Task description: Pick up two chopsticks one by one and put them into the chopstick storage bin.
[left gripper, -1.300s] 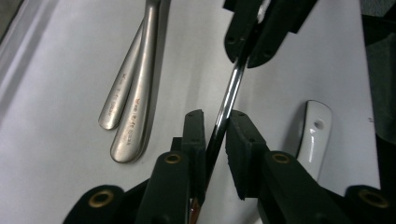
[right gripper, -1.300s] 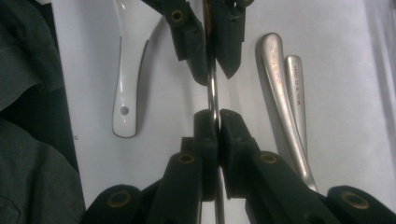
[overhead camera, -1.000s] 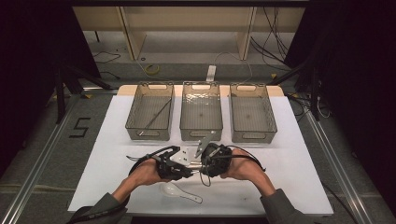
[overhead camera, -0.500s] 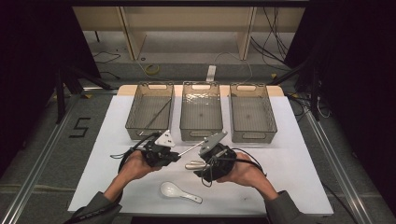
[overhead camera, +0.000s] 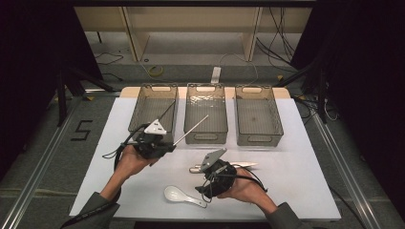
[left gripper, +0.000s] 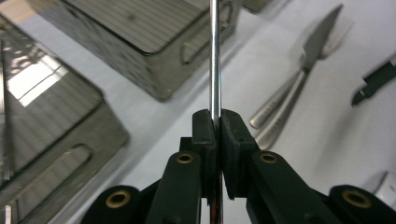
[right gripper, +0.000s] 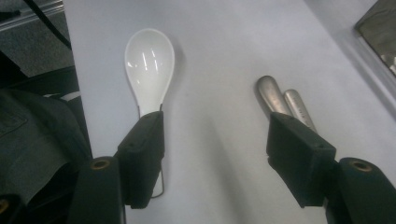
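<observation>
Steel rod [overhead camera: 191, 130], thin and shiny, is pinched tight in your left gripper [overhead camera: 168, 145]; in the left gripper view the pads are closed hard on the rod [left gripper: 215, 56], which runs straight up out of the frame. In the high view the rod slants up from the gripper so its tip sits over the middle bin [overhead camera: 206, 113], with the gripper itself just in front of the left bin [overhead camera: 154, 108]. Your right gripper [overhead camera: 203, 190] hangs low over the white mat [overhead camera: 305, 181], jaws spread wide and just been opening, nothing between the pads; the right gripper view shows bare mat in the gap, white spoon [right gripper: 149, 70] by one jaw, two metal handles [right gripper: 280, 100] by the other. Knife [left gripper: 317, 42] and fork lie together on the mat near the right gripper. Third bin [overhead camera: 258, 114] sits at right. Only readable writing: a dark "5" [overhead camera: 82, 130] marked on the floor left of the table.
</observation>
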Demonstrator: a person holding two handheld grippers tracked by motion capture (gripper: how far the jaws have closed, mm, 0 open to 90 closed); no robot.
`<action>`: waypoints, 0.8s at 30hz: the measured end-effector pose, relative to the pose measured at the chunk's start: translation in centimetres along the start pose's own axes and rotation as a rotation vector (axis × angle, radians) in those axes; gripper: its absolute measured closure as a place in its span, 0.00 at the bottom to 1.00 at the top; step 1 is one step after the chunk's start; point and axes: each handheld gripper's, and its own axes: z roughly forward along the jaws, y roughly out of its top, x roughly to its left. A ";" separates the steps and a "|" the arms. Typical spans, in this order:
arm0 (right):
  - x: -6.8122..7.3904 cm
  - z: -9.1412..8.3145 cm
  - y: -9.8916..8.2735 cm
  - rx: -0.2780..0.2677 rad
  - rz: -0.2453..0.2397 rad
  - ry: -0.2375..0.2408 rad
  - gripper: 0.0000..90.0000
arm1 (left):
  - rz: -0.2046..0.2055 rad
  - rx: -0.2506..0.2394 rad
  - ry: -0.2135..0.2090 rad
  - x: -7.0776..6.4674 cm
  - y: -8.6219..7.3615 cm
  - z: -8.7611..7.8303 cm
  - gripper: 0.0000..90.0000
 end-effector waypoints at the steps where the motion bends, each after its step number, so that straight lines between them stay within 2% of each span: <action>1: 0.1 0.2 -0.1 -0.002 -0.001 0.005 0.41 | -0.011 -0.005 0.005 0.4 0.1 -0.1 0.94; 5: 0.6 0.6 -0.3 0.009 -0.015 -0.005 0.39 | -0.083 -0.033 0.038 2.2 0.6 -0.6 0.94; 10: 1.0 0.8 -0.5 0.014 0.008 0.014 0.37 | -0.164 -0.057 0.088 4.9 1.3 -0.9 0.94; 24: 1.5 1.2 -0.8 0.026 -0.004 0.027 0.37 | -0.243 -0.026 0.184 9.9 3.9 0.3 0.94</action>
